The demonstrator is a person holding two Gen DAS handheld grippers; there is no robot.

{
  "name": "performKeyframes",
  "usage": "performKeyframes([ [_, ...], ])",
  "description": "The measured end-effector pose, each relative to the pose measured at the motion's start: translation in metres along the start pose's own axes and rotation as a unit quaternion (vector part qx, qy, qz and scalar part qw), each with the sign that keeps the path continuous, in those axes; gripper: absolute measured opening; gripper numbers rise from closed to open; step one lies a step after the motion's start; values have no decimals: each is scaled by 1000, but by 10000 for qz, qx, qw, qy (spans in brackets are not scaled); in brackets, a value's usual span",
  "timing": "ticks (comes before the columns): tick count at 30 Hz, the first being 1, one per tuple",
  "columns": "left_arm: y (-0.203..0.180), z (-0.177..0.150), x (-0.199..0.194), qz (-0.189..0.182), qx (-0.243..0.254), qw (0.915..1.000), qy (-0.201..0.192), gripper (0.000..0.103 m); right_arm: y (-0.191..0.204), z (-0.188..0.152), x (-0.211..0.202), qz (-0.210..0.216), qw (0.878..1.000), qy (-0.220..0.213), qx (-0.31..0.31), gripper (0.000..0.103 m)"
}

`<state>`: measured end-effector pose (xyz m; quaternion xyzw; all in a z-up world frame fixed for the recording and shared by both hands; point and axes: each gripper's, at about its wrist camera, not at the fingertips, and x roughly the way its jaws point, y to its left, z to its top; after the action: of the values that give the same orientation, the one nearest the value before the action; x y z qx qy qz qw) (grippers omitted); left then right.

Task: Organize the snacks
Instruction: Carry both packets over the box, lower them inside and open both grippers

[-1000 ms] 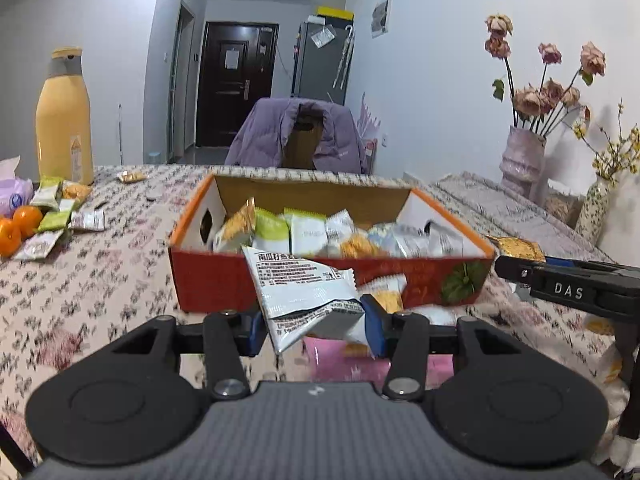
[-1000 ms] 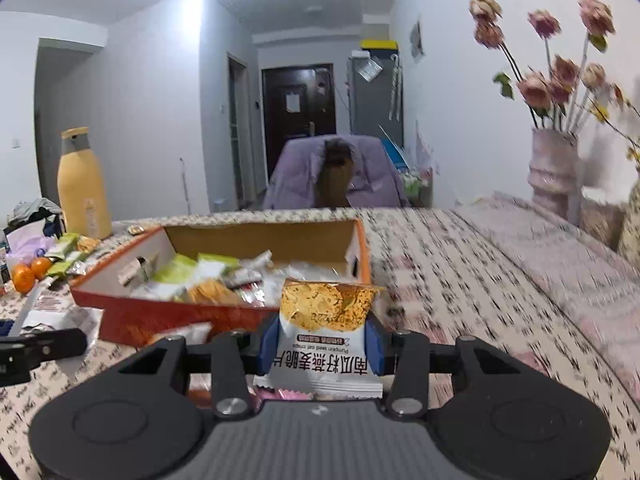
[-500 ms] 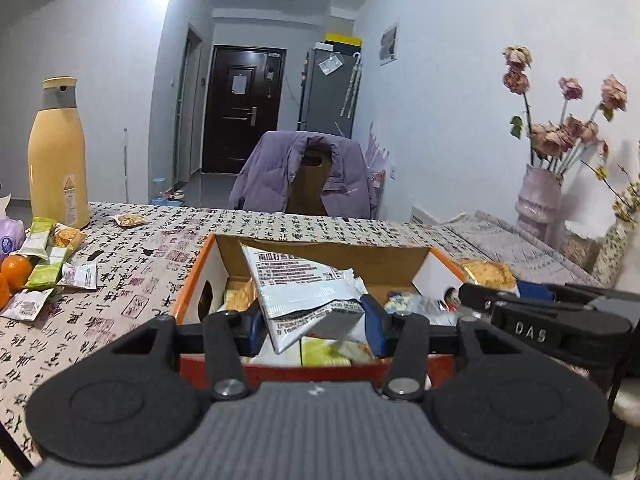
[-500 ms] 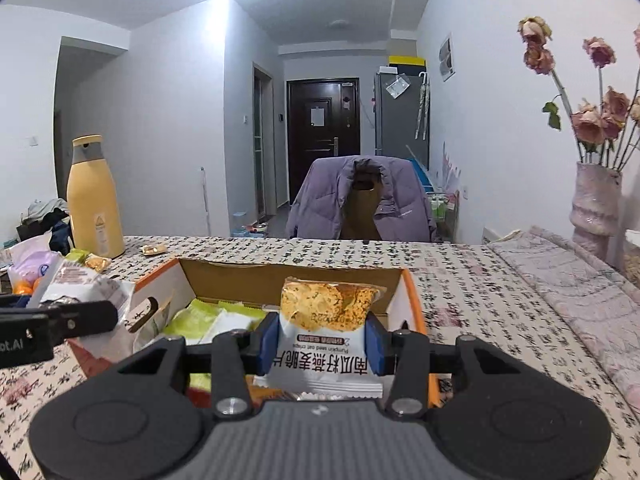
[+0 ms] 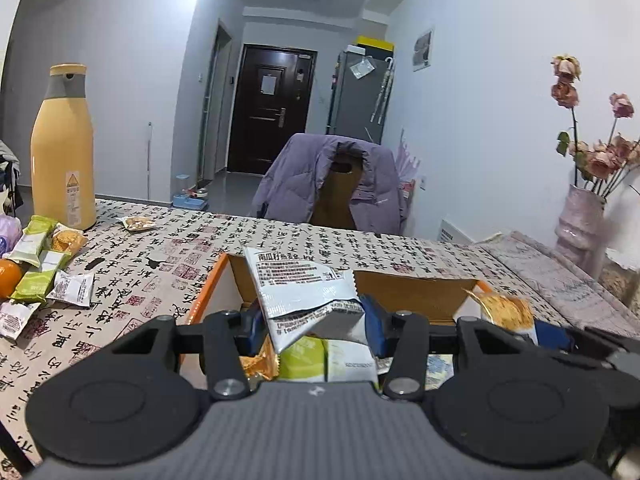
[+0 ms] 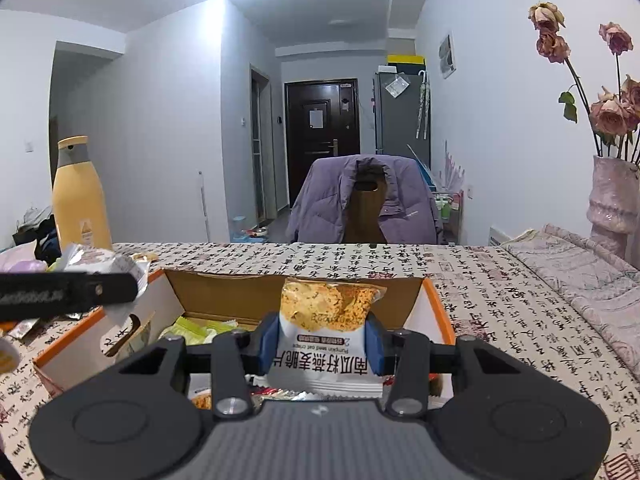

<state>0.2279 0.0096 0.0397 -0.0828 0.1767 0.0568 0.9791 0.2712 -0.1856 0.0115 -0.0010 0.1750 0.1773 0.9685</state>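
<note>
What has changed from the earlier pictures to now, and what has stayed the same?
Both tongs have moved forward, from in front of the cardboard box to over its opening. The left tongs still grip the crumpled silver packet and the right tongs the oat crisp packet. Nothing was released. The loose snacks remain beside the bottle.

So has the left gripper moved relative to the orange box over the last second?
Yes. The left gripper, shut on the silver packet, has gone forward: the orange box that lay wholly ahead now sits beneath it.
</note>
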Motion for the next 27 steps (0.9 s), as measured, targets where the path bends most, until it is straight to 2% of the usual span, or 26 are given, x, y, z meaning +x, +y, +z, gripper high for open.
performKeyframes([
  [7,7,-15,16,-17,87,9999,146,49,-4,-11,4,74,9998,158,80,46],
  [8,8,-15,16,-49,71,9999,145,49,-5,-12,4,57,9998,164,86,48],
  [9,9,-16,16,-64,69,9999,136,49,-5,-13,3,49,9998,177,110,60],
  [10,10,-16,15,-77,73,9999,115,53,-6,-13,3,41,9998,164,136,77],
  [12,12,-17,12,-133,12,9999,57,75,-7,-13,-1,6,9998,78,167,100],
  [13,14,-17,10,-153,-53,9999,-1,90,-8,-13,-2,-5,9998,31,175,103],
  [14,15,-17,7,-142,-109,9998,-79,103,-8,-13,-4,-3,9998,-14,183,103],
  [17,16,-16,3,-7,-155,9996,-256,103,-10,-13,-5,-19,9998,-39,214,103],
  [27,11,-15,5,71,-91,9997,-213,103,-16,-14,-5,-108,9994,-126,297,103],
])
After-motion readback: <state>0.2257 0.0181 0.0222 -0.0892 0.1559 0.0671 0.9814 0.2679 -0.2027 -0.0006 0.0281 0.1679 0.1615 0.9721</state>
